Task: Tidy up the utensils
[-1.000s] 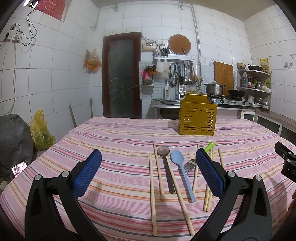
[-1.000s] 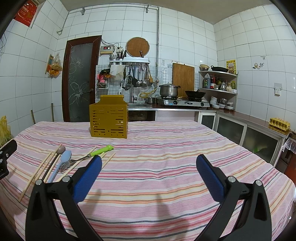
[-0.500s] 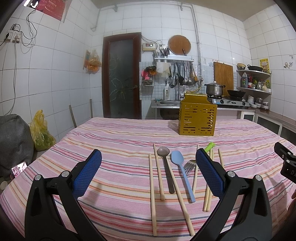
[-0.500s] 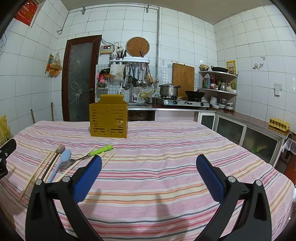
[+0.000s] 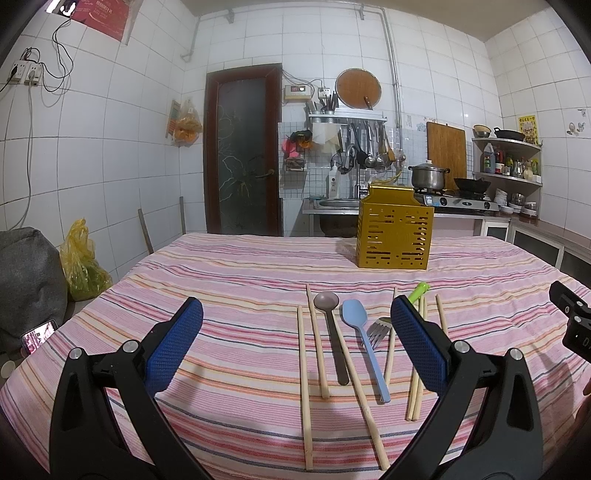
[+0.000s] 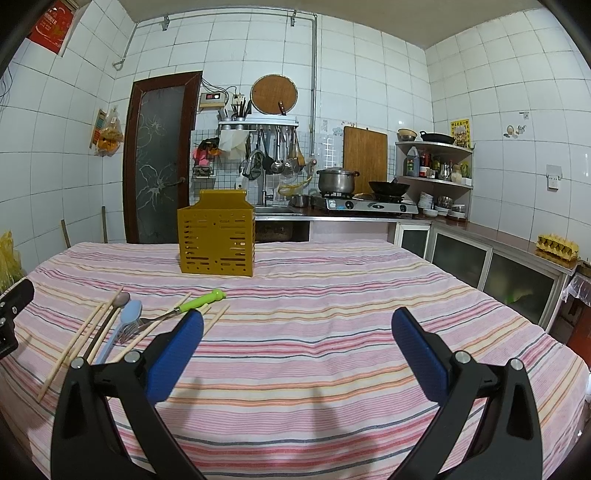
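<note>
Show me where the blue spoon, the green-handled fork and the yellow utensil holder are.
blue spoon [image 5: 354, 312]: left wrist view, on its bowl.
green-handled fork [image 6: 201, 301]: right wrist view, on the green handle.
yellow utensil holder [image 5: 393, 236]: left wrist view, on its slotted front wall.

No text can be read with certainty. The red poster [image 5: 101, 18] high on the wall left of the door [image 5: 242, 147] bears print too small to make out; the yellow notice [image 6: 460, 133] above the shelf right of the door carries red characters, blurred; the wall box [image 6: 210, 98] beside the door shows dim red digits, illegible
</note>
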Available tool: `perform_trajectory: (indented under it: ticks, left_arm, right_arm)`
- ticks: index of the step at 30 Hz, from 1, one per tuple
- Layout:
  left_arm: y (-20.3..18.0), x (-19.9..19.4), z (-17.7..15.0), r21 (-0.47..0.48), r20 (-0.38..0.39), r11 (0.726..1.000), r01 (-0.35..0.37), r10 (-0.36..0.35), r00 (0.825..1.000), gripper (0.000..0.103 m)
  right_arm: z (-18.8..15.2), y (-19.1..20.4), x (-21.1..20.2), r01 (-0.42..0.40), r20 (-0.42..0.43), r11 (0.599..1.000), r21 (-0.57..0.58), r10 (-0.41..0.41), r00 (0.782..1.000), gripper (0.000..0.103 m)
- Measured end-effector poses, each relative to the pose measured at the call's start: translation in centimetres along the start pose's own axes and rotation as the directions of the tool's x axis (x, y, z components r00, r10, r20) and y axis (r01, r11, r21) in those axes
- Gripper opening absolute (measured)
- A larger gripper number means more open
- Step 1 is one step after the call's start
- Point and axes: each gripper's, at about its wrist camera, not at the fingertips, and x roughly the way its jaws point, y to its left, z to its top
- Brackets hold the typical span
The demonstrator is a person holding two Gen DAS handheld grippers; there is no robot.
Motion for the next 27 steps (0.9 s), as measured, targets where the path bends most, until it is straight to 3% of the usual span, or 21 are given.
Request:
perform_trajectory:
  ticks: [27]
  left_arm:
    - [-0.36, 0.55, -0.95, 0.009, 0.009, 1.000, 0.000, 0.000, 1.000, 0.098]
  right_arm:
    - [0.00, 0.11, -0.61, 0.037, 0.006, 0.999, -0.008, -0.037, 0.999, 0.099]
